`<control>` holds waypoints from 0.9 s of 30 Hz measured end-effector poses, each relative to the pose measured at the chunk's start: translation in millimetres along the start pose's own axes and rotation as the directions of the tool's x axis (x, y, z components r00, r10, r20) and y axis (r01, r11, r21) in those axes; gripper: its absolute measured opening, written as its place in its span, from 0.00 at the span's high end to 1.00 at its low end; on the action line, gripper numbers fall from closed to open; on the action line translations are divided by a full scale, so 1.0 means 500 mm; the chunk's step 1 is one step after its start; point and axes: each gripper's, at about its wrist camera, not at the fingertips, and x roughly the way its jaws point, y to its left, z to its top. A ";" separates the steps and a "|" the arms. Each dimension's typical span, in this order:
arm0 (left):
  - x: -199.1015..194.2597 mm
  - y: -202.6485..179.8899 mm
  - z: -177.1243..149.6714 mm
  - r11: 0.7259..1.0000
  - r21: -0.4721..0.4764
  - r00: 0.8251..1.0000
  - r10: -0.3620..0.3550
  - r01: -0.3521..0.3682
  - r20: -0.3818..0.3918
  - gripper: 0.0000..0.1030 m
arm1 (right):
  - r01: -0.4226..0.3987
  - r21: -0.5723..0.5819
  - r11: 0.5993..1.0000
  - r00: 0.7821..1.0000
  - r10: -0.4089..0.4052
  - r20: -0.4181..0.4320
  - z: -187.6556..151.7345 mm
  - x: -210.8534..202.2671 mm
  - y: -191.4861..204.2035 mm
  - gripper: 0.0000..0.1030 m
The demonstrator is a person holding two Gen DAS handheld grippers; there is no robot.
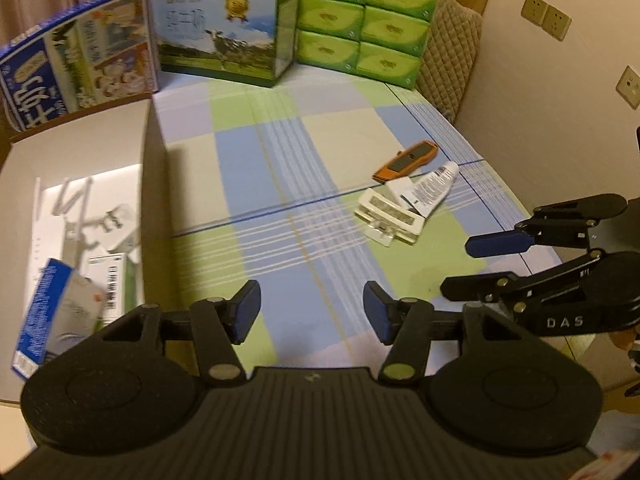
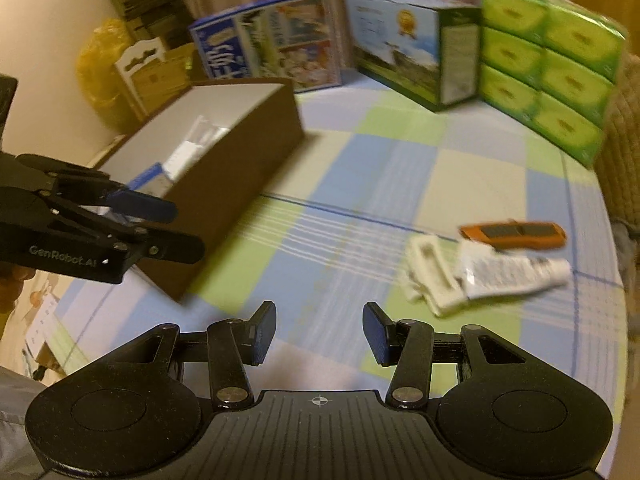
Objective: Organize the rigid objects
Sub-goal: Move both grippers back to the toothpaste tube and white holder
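An orange toy car (image 1: 406, 161), a white tube (image 1: 434, 185) and a white plastic holder (image 1: 390, 216) lie together on the checked tablecloth at the right. They also show in the right wrist view: car (image 2: 514, 234), tube (image 2: 516, 276), holder (image 2: 432, 276). A brown open box (image 1: 154, 184) at the left holds small packages (image 1: 60, 312) and white items; it also shows in the right wrist view (image 2: 236, 168). My left gripper (image 1: 312, 312) is open and empty above the cloth, beside the box. My right gripper (image 2: 320, 334) is open and empty, left of the three items.
Two milk cartons (image 1: 80, 52) (image 1: 224, 36) and a stack of green tissue packs (image 1: 364, 20) stand along the table's back edge. A padded chair back (image 1: 452, 52) and a wall with sockets (image 1: 546, 14) are at the right. A yellow bag (image 2: 100, 68) sits beyond the box.
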 end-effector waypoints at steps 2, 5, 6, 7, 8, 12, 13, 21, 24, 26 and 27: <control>0.019 -0.018 0.002 1.000 0.000 1.000 -0.002 0.002 -0.015 0.48 | 0.017 0.025 1.000 1.000 -0.016 -0.009 -0.009 -0.004 -0.027 0.56; 0.047 -0.042 0.005 1.000 0.000 0.999 -0.004 0.004 -0.035 0.48 | 0.042 0.063 0.997 0.999 -0.040 -0.021 -0.019 -0.010 -0.072 0.56; 0.056 -0.050 0.006 1.000 0.000 0.999 -0.003 0.003 -0.041 0.48 | 0.051 0.075 0.996 0.998 -0.049 -0.024 -0.023 -0.012 -0.087 0.56; 0.065 -0.058 0.008 1.000 0.001 0.999 -0.004 0.004 -0.045 0.48 | 0.060 0.087 0.994 0.998 -0.058 -0.026 -0.027 -0.015 -0.101 0.56; 0.075 -0.066 0.011 1.000 0.003 0.999 -0.005 0.005 -0.049 0.48 | 0.070 0.096 0.993 0.997 -0.068 -0.028 -0.031 -0.017 -0.114 0.56; 0.116 -0.100 0.024 1.000 0.016 0.998 -0.010 0.012 -0.066 0.48 | 0.103 0.154 0.983 0.994 -0.099 -0.038 -0.045 -0.019 -0.169 0.56; 0.128 -0.108 0.026 1.000 0.021 0.997 -0.010 0.012 -0.072 0.48 | 0.113 0.170 0.979 0.993 -0.108 -0.041 -0.047 -0.018 -0.183 0.56; 0.220 -0.154 0.049 1.000 0.015 0.995 -0.003 0.005 -0.101 0.48 | 0.204 0.358 0.911 0.979 -0.198 -0.054 -0.064 -0.018 -0.306 0.56; 0.245 -0.159 0.061 1.000 0.001 0.995 0.010 -0.010 -0.096 0.48 | 0.220 0.405 0.887 0.975 -0.217 -0.055 -0.067 -0.020 -0.341 0.56; 0.256 -0.162 0.070 1.000 -0.004 0.996 0.014 -0.014 -0.085 0.48 | 0.223 0.432 0.874 0.974 -0.221 -0.056 -0.069 -0.021 -0.359 0.56; 0.264 -0.164 0.074 1.000 0.000 0.997 0.015 -0.016 -0.080 0.48 | 0.222 0.444 0.868 0.974 -0.220 -0.056 -0.070 -0.021 -0.368 0.56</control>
